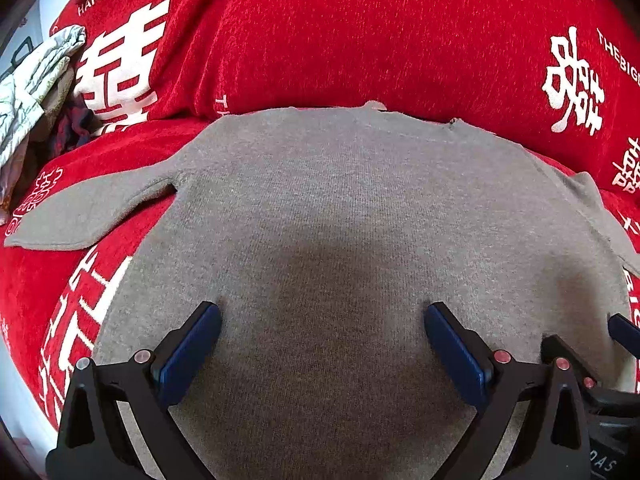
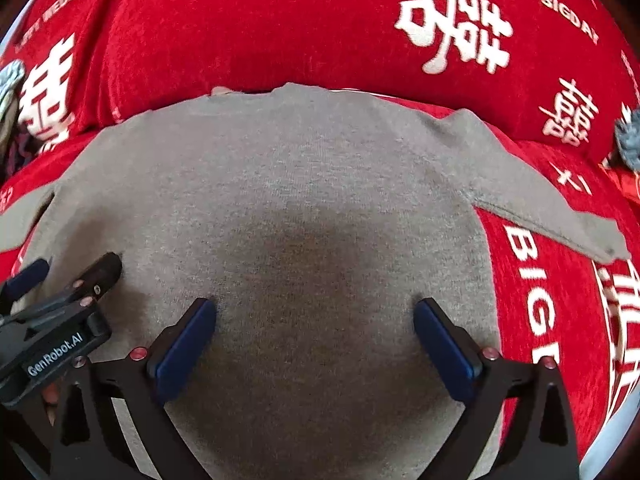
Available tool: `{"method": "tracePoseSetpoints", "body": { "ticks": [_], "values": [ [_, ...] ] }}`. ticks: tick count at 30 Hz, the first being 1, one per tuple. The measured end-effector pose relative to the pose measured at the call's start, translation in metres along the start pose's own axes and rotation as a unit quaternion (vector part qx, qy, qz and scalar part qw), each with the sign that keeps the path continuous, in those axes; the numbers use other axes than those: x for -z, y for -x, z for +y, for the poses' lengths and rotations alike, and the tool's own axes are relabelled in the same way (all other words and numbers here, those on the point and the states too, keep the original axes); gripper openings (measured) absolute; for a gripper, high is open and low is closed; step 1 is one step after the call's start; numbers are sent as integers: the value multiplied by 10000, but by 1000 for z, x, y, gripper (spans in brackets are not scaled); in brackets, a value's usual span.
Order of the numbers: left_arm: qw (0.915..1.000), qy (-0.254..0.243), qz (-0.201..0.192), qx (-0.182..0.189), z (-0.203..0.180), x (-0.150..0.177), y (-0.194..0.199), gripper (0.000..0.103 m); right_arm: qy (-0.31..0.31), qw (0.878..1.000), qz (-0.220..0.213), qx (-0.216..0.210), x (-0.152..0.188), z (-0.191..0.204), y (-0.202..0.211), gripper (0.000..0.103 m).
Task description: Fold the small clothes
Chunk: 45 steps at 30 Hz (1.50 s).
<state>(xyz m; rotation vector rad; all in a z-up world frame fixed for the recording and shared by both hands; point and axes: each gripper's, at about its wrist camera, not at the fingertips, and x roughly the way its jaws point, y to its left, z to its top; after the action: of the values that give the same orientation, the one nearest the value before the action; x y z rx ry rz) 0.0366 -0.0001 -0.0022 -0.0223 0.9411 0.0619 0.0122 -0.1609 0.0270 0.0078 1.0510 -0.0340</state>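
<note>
A small grey knit sweater (image 1: 340,200) lies spread flat on a red cover with white lettering; the same sweater (image 2: 304,184) fills the right wrist view. One sleeve (image 1: 92,208) sticks out to the left, the other sleeve (image 2: 552,208) to the right. My left gripper (image 1: 322,320) hovers over the lower body of the sweater, jaws wide apart, nothing between the blue pads. My right gripper (image 2: 316,316) stands the same way beside it, open and empty. Each gripper shows at the edge of the other's view.
A red cushion (image 1: 380,32) with white characters rises directly behind the sweater's collar. A heap of other clothes (image 1: 36,92) lies at the far left. A grey fluffy item (image 2: 628,140) sits at the right edge. The red cover (image 2: 560,320) ends near the lower right.
</note>
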Motion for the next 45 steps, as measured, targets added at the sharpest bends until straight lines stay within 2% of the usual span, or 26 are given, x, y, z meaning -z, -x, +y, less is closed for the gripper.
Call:
{"method": "tracePoseSetpoints", "body": {
  "ticks": [5, 8, 13, 20, 22, 27, 36, 45],
  "values": [
    [9997, -98, 187, -74, -2, -9, 1, 102, 296, 9992, 167, -216, -4, -4, 3, 100],
    [9993, -204, 289, -105, -7, -20, 6, 102, 68, 9993, -186, -302, -6, -20, 16, 100],
    [9993, -245, 134, -261, -26, -40, 18, 102, -358, 9980, -348, -383, -17, -50, 21, 100],
    [9985, -467, 158, -236, -71, -54, 21, 102, -609, 9964, -546, -229, -28, -87, 30, 100],
    [9981, -491, 218, -286, -82, -56, 18, 102, -627, 9963, -579, -42, -28, -99, 31, 100],
    [9977, -546, 294, -283, -109, -61, 15, 102, -835, 9947, -595, 109, -28, -134, 30, 100],
    [9941, -1017, 320, -184, -181, -58, 12, 102, -1106, 9897, -791, 457, -21, -192, 31, 100],
    [9907, -1318, 337, -59, -236, -56, 4, 102, -1506, 9838, -734, 640, -5, -247, 23, 100]
  ]
}}
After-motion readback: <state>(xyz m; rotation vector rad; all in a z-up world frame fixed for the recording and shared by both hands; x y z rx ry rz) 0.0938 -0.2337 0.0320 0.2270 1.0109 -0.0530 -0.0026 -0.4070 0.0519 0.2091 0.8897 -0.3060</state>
